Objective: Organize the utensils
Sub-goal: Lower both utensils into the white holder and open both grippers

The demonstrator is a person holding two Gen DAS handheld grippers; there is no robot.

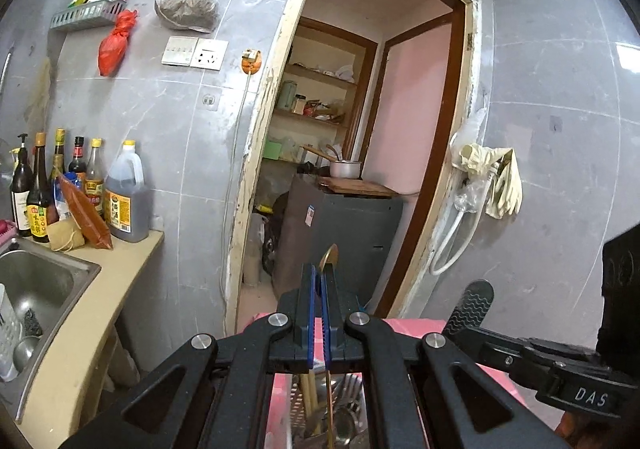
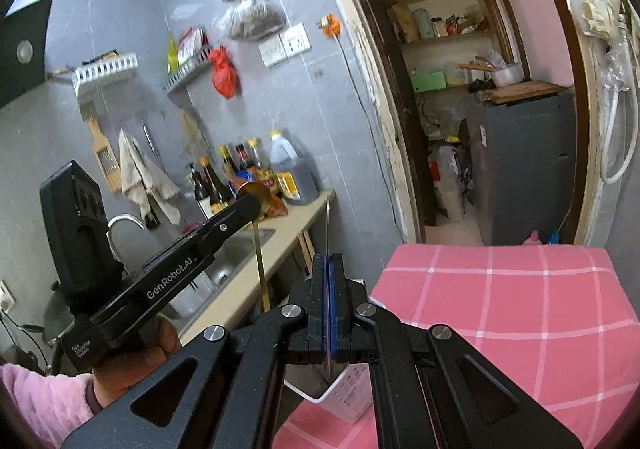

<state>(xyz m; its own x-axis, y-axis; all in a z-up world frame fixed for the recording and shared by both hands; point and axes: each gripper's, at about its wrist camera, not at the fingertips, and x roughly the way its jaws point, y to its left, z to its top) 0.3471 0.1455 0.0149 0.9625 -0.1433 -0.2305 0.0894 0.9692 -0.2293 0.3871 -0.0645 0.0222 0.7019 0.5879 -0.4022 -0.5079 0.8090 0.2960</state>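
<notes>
My left gripper (image 1: 323, 269) is shut on a gold spoon (image 1: 329, 255), bowl up and handle hanging down. It holds it above a holder of several metal and wooden utensils (image 1: 328, 413). From the right wrist view the same gripper (image 2: 250, 205) and the gold spoon (image 2: 260, 241) show at left. My right gripper (image 2: 332, 259) is shut on a thin silver utensil (image 2: 327, 225) that stands upright, its lower end over a white container (image 2: 348, 393) on the pink checked cloth (image 2: 500, 309). The right gripper's finger (image 1: 474, 305) shows in the left wrist view.
A counter (image 1: 120, 269) with a steel sink (image 1: 36, 285) and several sauce bottles (image 1: 80, 185) stands at left. An open doorway leads to a room with a grey cabinet (image 1: 344, 237) and shelves. Gloves (image 1: 496, 177) and a hose hang on the right wall.
</notes>
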